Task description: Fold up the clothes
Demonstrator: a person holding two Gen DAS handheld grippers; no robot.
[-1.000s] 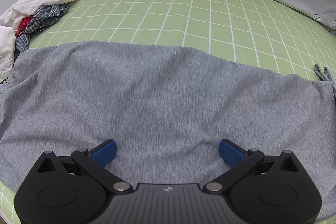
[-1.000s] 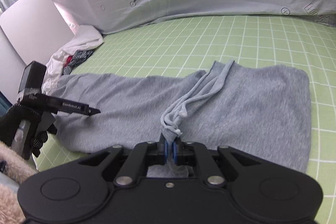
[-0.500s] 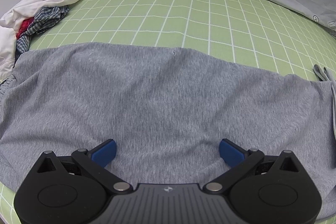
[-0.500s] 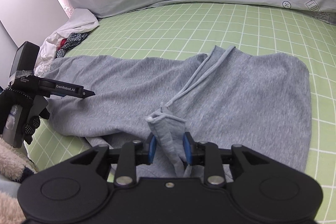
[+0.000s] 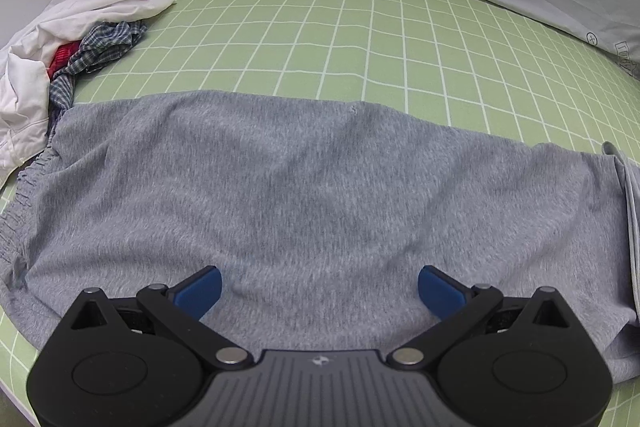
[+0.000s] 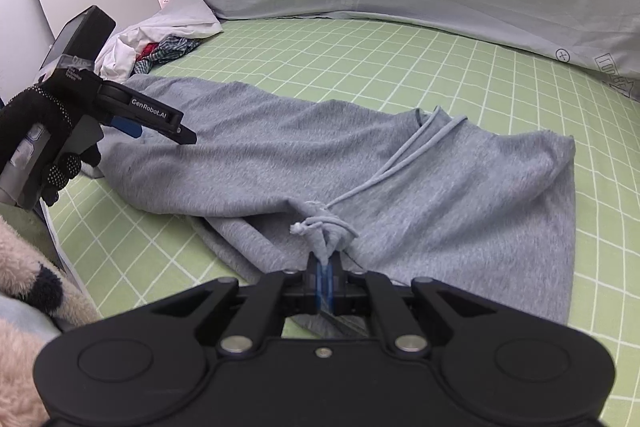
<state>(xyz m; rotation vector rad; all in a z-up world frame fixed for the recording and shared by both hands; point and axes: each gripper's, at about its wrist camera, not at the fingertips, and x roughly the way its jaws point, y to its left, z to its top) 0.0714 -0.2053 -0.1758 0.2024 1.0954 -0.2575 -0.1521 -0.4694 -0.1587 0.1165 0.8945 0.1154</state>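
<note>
Across the green checked bed sheet (image 5: 400, 39) lie the grey sweatpants (image 5: 304, 195), spread flat. My right claw (image 6: 325, 273) has just been closing and now pinches a bunched fold of them with the drawstring (image 6: 404, 157). My left claw (image 5: 319, 291) hangs spread wide above the fabric, holding nothing. Beyond sits a heap of clothes (image 5: 76, 39).

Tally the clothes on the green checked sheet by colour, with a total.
Grey: 1, the grey sweatpants, spread flat.
White: 1, the white garment in the corner pile.
Blue checked: 1, the checked garment in the pile.
Red: 1, the red item, mostly buried, so its kind is unclear.
Total: 4
</note>
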